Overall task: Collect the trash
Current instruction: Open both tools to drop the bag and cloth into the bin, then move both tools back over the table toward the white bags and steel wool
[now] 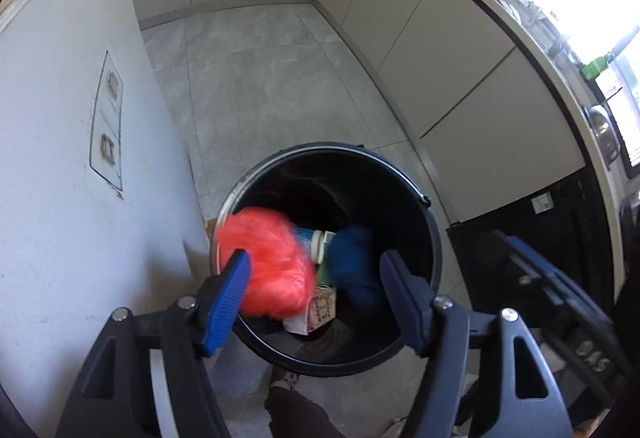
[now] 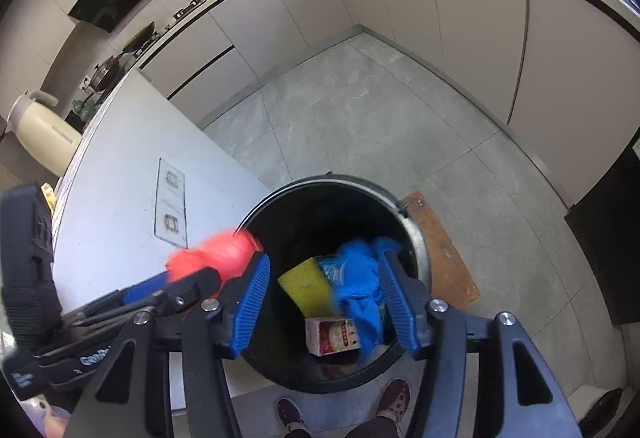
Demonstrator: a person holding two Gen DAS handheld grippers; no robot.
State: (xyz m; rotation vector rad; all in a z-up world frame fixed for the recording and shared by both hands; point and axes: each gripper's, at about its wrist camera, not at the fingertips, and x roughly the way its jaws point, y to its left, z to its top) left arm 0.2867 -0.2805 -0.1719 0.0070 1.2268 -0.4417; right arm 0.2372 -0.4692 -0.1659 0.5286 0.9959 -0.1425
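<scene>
A black round trash bin [image 1: 400, 174] stands on the kitchen floor below both grippers; it also shows in the right wrist view [image 2: 416, 238]. A crumpled red plastic bag [image 1: 268, 262] is blurred at the bin's left rim, loose between my left gripper's open fingers [image 1: 316, 290]. In the right wrist view the red bag [image 2: 216, 254] sits just past the left gripper's fingertips. My right gripper [image 2: 324, 302] is open and empty over the bin. Inside lie a blue cloth [image 2: 356, 282], a yellow sponge [image 2: 306, 286], a small carton [image 2: 332, 336] and a bottle [image 1: 316, 242].
A white counter side panel [image 1: 60, 158] with sockets stands left of the bin. Beige cabinets [image 2: 460, 10] line the far wall and right. A brown board [image 2: 444, 250] lies on the floor right of the bin. The person's feet [image 2: 392, 398] are below the bin.
</scene>
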